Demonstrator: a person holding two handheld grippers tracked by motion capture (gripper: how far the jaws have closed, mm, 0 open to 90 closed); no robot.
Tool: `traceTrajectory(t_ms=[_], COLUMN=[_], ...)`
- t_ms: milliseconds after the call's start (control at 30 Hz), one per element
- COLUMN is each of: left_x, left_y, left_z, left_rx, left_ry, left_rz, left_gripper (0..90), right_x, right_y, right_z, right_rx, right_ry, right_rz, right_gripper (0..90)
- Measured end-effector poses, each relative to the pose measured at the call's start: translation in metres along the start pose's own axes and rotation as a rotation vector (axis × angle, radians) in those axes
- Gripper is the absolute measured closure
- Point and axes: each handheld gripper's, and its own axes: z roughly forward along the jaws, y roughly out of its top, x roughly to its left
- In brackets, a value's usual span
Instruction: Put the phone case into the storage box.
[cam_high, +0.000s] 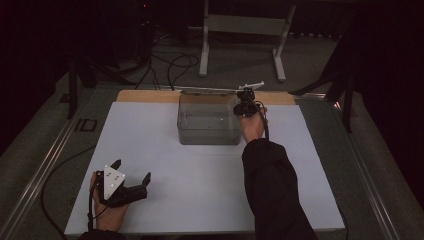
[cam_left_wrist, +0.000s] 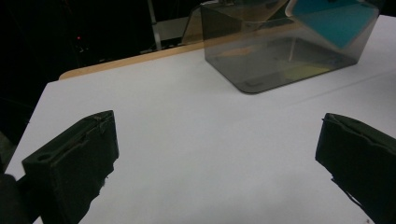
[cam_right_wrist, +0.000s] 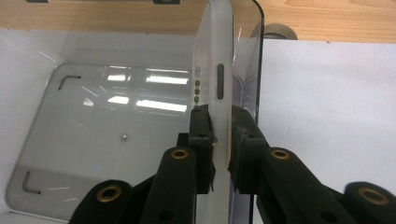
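Right gripper (cam_right_wrist: 220, 140): jaws clamped on white lid (cam_right_wrist: 214, 70), held on edge over clear bin (cam_high: 208, 120); bin interior bare. Left gripper (cam_high: 131, 176): jaws apart, well away.

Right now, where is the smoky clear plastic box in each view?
High view: smoky clear plastic box at the table's far middle.
Left gripper view: upper right.
Right gripper view: left, seen from above.
Shared landmark: the white lid gripped by the right gripper.

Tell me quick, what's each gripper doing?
Left gripper: open, holding nothing, low over the white table.
Right gripper: shut on the frosted lid of the clear box.
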Motion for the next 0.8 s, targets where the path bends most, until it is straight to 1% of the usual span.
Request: traceTrajectory(t_ms=[233,500,700,800], left_x=[-0.0006,-0.0008,-0.0008,-0.0008], left_y=[0.0000,0.0001,0.0001,0.0001], left_z=[0.0001,0.0003,0.0003,0.0002], left_rx=[0.000,0.001,0.002,0.001], left_ry=[0.000,-0.001,-0.001,-0.001], left_rz=[0.001,0.002,0.002,0.002], left_gripper=[0.1,0.1,0.1,0.1], right_x=[0.0016,0.0028,0.0053,0.0059], right_y=[-0.0012,-0.0020,-0.0022,-0.0019], right_z=[-0.0007,-0.0014,-0.0009,-0.0008], right_rx=[0.003,0.007,0.007,0.010], right_ry=[-0.010,-0.018,-0.037,-0.043], right_rz=[-0.009,-0.004,-0.023,-0.025], right_gripper=[80.6,80.2,80.1,80.2])
